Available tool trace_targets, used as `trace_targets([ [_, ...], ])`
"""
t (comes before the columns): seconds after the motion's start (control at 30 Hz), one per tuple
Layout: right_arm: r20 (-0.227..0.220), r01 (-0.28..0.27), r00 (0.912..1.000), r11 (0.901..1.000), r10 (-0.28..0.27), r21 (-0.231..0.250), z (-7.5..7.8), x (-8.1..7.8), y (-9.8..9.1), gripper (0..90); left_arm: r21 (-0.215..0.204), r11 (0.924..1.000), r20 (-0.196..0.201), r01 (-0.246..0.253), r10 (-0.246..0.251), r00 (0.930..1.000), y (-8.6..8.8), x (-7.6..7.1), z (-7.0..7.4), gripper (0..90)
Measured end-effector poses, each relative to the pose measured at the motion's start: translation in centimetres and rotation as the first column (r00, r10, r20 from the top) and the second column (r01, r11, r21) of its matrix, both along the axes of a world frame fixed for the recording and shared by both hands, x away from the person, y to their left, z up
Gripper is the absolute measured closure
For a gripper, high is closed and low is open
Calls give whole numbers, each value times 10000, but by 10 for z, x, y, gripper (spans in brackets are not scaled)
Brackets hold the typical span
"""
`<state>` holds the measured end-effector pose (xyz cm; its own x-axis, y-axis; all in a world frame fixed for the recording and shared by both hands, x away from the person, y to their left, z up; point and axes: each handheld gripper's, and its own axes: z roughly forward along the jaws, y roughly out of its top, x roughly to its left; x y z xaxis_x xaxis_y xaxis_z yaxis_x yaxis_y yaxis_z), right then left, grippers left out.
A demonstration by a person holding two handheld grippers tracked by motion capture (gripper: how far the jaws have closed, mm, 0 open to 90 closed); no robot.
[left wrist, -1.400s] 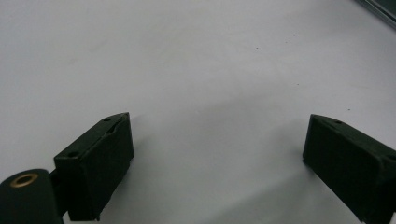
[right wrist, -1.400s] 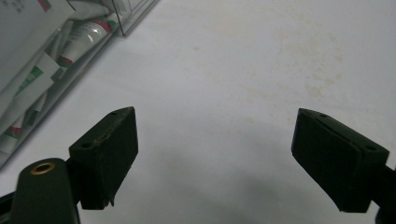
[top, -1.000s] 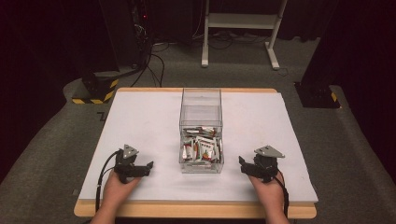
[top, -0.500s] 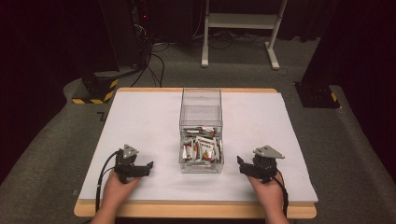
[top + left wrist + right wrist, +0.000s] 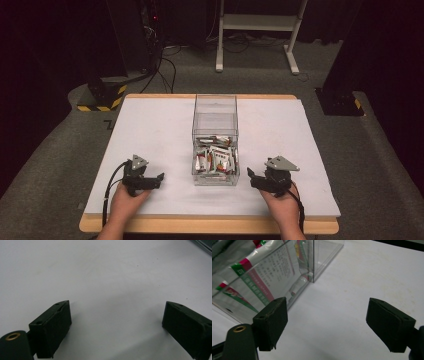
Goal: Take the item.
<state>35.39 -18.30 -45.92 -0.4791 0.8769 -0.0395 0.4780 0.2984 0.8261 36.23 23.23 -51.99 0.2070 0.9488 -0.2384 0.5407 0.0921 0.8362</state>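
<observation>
**Grippers spread wide and empty, either side of a clear box of packets**

Left gripper (image 5: 159,176) resting low on the white tabletop (image 5: 150,130), jaws set far apart, nothing between them. Right gripper (image 5: 251,173) likewise down at the table, jaws equally wide, gripping nothing. Both held from below by hands (image 5: 128,200) entering at the near edge, each with a cable trailing back and a grey three-cornered plate on top.

Between the two, a clear plastic box (image 5: 215,112), tall and open-topped, standing at the table's middle. Sachets (image 5: 216,159) printed in red, green and white heaped in its near half; far half bare. Right gripper near the box's near right corner, not touching. Left gripper further off from the near left corner, with plain tabletop between.

From the right gripper view: box wall (image 5: 287,272) close ahead and left of the jaws, printed sachets (image 5: 262,277) pressed against the inside of the clear wall, fine print visible but too small to read. From the left gripper view: bare white surface (image 5: 105,277) ahead of the jaws, a dark edge at the far upper right corner.

Beyond the table, from the high view: grey carpet, a black-and-yellow striped base (image 5: 102,95), loose cables, white stand legs (image 5: 255,30). Nothing lying between either gripper and the box.
</observation>
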Motion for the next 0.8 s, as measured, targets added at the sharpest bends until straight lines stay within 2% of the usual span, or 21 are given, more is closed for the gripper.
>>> trace_targets([
  [0.27, 44, -196, 9998, 9997, 195, 141, 4, -3, 10, 187, 15, 10000, -17, 6, -6, 10000, 0, 0, 0, 86],
  [0.8, 430, -422, 9983, 9971, 396, 627, 28, -4, 20, 199, -11, 10000, 0, -7, 7, 10000, 0, 0, 0, 87],
])
